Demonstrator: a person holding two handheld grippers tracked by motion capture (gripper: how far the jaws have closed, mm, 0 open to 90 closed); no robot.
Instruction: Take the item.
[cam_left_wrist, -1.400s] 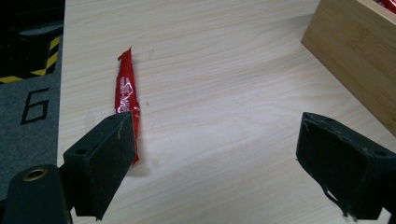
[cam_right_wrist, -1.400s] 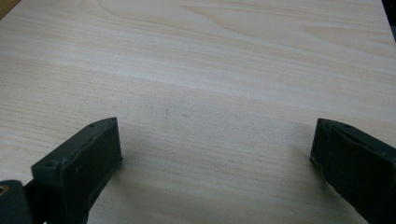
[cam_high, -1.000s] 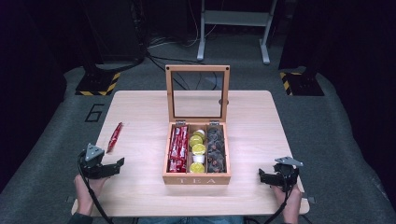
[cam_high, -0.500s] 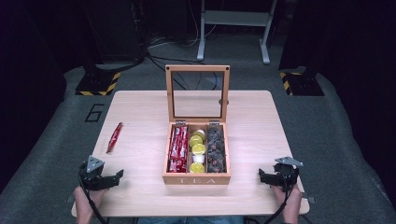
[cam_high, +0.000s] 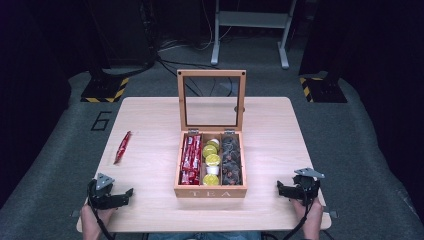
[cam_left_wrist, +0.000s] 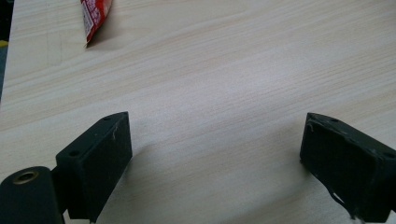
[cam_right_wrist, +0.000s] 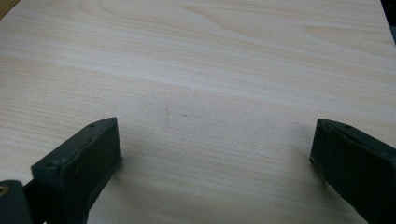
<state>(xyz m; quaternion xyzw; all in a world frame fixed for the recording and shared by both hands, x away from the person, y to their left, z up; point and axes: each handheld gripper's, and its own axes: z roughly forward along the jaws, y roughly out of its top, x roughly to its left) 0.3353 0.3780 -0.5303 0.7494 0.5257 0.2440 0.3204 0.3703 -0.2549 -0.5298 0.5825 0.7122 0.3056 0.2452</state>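
Here, from the high view, the red packet (cam_high: 122, 147) lies flat near the worktop's (cam_high: 150, 175) left edge, its long axis running away from you and leaning slightly right at the far end, well apart from the open tea box (cam_high: 211, 165). Your left gripper (cam_high: 114, 198) has drawn back toward the near left corner since a second ago; your right gripper (cam_high: 289, 189) has stayed put. In the left gripper view, jaws stand wide and empty, the packet's (cam_left_wrist: 95, 18) end at top left. In the right gripper view, jaws spread, nothing held.
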